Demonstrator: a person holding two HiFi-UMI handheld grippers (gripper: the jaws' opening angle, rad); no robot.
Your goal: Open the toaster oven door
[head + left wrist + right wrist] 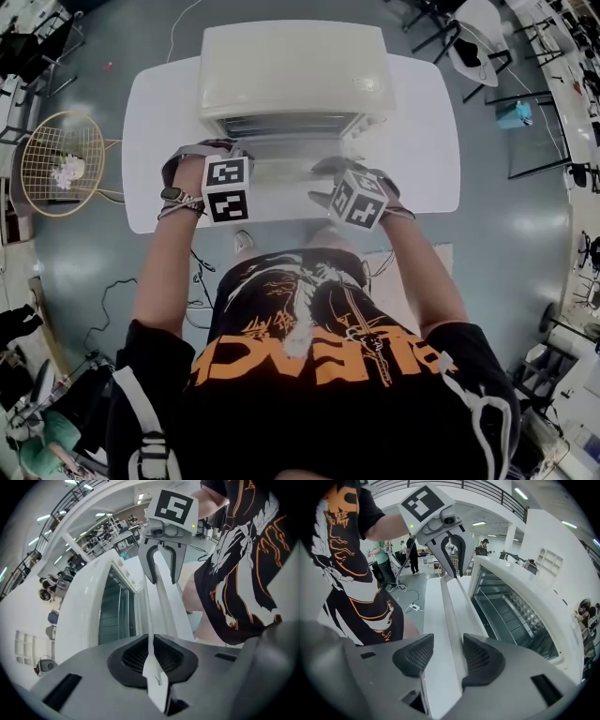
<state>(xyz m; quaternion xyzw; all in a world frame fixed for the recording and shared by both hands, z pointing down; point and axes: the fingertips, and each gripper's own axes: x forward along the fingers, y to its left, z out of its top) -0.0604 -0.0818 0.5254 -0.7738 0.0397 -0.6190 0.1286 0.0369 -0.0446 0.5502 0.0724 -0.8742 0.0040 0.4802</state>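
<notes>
black t-shirt with orange print (319,375) fills the lower half of the head view, with the person's two forearms reaching up the frame to a white toaster oven (292,70) at top centre. it sits on a white table (427,159). its door (281,172) is swung down toward the person, leaving the mouth uncovered, and a wire rack (511,611) shows inside at the right of the right gripper view

at the far left of the head view stands a round gold wire piece (42,164), seat or basket i cannot tell, with a small pale bundle (67,172) lying in it

the door's long white handle (160,597) runs along the door's free edge, in the middle of the head view between the two marker cubes. in the left gripper view the left gripper (151,641) sits at lower centre with its jaws drawn nearly together, pinching a thin white edge of that handle between the pads. the bar runs from there up the frame to the other gripper

in the right gripper view the right gripper (448,648) sits at lower centre with its jaws set fairly wide. the handle's broader section fills the gap and both pads rest against its sides. each gripper holds one end of the handle, left end and right end as the head view shows them
</notes>
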